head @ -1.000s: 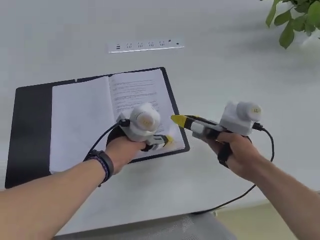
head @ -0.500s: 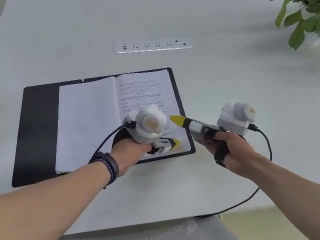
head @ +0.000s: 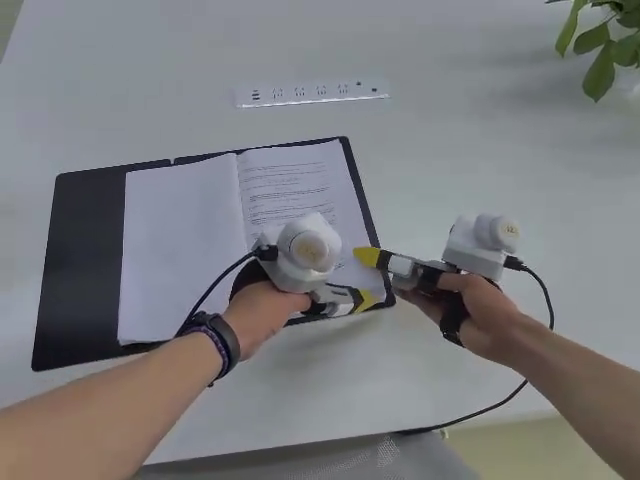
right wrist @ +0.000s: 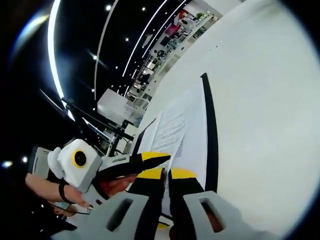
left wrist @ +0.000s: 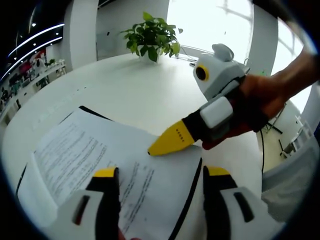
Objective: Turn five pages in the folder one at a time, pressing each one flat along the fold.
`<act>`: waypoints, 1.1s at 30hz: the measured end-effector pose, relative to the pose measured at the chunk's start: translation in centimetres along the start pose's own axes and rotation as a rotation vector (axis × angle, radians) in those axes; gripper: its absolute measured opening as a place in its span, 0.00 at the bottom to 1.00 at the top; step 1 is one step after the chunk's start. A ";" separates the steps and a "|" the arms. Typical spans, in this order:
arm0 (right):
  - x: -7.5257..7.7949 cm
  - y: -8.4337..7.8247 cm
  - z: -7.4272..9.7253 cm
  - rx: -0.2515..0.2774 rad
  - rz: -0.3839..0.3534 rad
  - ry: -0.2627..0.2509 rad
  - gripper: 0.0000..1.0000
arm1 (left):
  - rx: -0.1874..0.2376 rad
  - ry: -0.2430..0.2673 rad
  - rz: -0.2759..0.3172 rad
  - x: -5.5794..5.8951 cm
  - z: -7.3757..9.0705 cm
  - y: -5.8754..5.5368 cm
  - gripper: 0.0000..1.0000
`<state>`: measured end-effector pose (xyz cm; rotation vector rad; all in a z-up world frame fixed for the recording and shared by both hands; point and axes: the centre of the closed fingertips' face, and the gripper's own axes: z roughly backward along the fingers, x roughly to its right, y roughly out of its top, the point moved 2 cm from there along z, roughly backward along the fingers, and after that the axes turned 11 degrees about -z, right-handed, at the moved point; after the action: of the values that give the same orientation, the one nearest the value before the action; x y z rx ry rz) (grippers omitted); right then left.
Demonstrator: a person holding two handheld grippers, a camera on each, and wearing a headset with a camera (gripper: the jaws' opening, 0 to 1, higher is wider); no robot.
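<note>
The black folder (head: pixel 85 260) lies open on the white table, with a blank sheet (head: pixel 180 240) on its left and a printed page (head: pixel 295 190) on its right. My left gripper (head: pixel 355 298) hovers low over the printed page's near right corner. Its jaws stand open (left wrist: pixel 160 175) over the text, with nothing between them. My right gripper (head: pixel 362 257) points in from the right with its yellow tips together, just above the page's right edge (left wrist: pixel 170 141). In its own view the jaws are shut (right wrist: pixel 166 175) beside the left gripper's finger (right wrist: pixel 147 160).
A white power strip (head: pixel 310 93) lies on the table beyond the folder. A potted plant (head: pixel 600 45) stands at the far right. Black cables (head: pixel 500 400) trail from both grippers toward the table's near edge.
The head camera has shifted. Both grippers have crept slightly toward the folder's near right corner. The left jaws stay open and the right jaws stay shut.
</note>
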<state>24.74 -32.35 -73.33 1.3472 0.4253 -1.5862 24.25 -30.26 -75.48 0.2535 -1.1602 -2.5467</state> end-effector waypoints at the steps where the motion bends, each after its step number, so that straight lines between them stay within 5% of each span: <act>1: 0.0 0.0 0.0 0.003 -0.005 0.000 0.01 | -0.001 0.004 -0.002 -0.1 0.1 0.0 0.68; 14: -0.8 0.1 -0.3 0.020 -0.014 0.009 0.00 | 0.013 0.060 -0.009 -1.9 3.2 0.0 0.69; 25: -3.4 0.4 -1.1 0.021 0.033 0.044 0.00 | 0.023 0.106 -0.017 -3.9 6.9 -0.9 0.70; 33: -5.8 0.5 -2.1 0.019 0.074 0.084 0.00 | 0.056 0.165 0.037 -5.2 9.9 -1.9 0.70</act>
<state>25.78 -28.41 -68.71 1.4321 0.4074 -1.4808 25.73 -20.27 -70.32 0.4422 -1.1634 -2.4123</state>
